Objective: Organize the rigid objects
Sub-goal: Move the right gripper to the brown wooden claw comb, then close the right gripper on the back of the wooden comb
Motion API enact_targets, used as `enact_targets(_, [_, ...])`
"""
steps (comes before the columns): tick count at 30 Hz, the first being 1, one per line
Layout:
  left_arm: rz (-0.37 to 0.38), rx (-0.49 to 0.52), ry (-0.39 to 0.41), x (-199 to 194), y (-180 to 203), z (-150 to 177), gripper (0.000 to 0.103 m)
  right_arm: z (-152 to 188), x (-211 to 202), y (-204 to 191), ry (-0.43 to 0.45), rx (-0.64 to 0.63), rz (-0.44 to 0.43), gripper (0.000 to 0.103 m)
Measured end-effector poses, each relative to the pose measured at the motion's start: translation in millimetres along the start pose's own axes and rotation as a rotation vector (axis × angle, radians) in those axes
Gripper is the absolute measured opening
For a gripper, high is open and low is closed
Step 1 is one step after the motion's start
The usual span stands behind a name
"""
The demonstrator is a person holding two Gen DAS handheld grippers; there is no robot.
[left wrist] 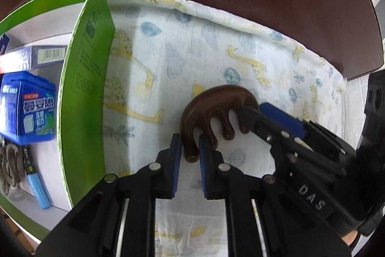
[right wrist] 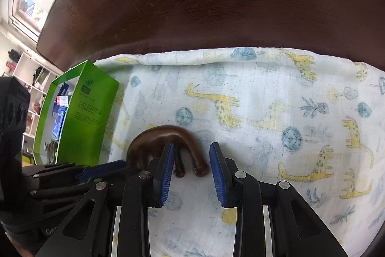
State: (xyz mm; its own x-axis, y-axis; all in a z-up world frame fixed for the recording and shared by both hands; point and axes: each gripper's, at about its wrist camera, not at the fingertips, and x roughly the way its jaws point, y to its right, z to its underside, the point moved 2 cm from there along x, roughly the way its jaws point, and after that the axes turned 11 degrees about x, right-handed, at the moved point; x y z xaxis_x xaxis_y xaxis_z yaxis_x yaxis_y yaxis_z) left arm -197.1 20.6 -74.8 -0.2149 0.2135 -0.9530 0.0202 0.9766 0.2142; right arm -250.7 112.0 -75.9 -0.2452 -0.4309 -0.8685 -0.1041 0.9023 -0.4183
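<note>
Dark wooden table carries a giraffe-print cloth, which covers the near half of the surface. At the cloth's left edge stands my green box, open at the top and already holding small packages, among them a blue tub.

The task's thing, a brown wooden comb with a curved back and thick rounded teeth, lies on the cloth just right of the box, near me. Its arched back faces the far side; its teeth point toward me; its long axis runs left to right.

My left gripper comes down steeply from the near side and is clamped on the leftmost tooth of the comb, pads pressing on either side. My right gripper stands partly open at the comb's right end; its left pad touches or nearly touches a tooth, while its right pad stands clear of the end tooth, so it grips nothing that I can confirm.

I judge the left gripper to be the carrying one: the box lies directly to its left, so the coming move is a lift and a short leftward carry over the green wall.
</note>
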Motion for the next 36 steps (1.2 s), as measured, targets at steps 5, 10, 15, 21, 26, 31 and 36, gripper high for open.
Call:
enact_targets(5, [-0.017,0.065,0.009,3.0,5.9,0.3,0.009,12.3,-3.0,-3.6,0.014,0.012,0.042,0.033])
enact_targets(10, [-0.019,0.115,0.005,3.3,13.5,6.8,0.009,22.4,-6.4,-5.6,0.031,0.031,0.080,0.033])
enact_targets(15, [-0.012,0.134,0.022,-3.2,15.3,11.0,0.009,27.4,-15.8,-3.8,0.056,0.063,0.080,0.033])
enact_targets(21, [0.008,0.142,0.053,-20.5,17.7,16.7,0.009,28.7,-35.0,-11.4,0.090,0.060,0.067,0.033])
enact_targets(26, [0.019,0.148,0.099,-46.7,1.5,17.9,0.009,29.0,-56.0,-24.6,0.133,0.053,0.037,0.033])
enact_targets(31, [0.069,0.146,0.152,-76.4,7.6,21.3,0.004,30.1,-80.3,-53.8,0.192,0.016,-0.009,0.033])
enact_targets(36, [0.077,0.145,0.223,-112.5,-8.6,33.5,0.000,34.6,-89.9,-101.0,0.167,-0.054,-0.164,0.009])
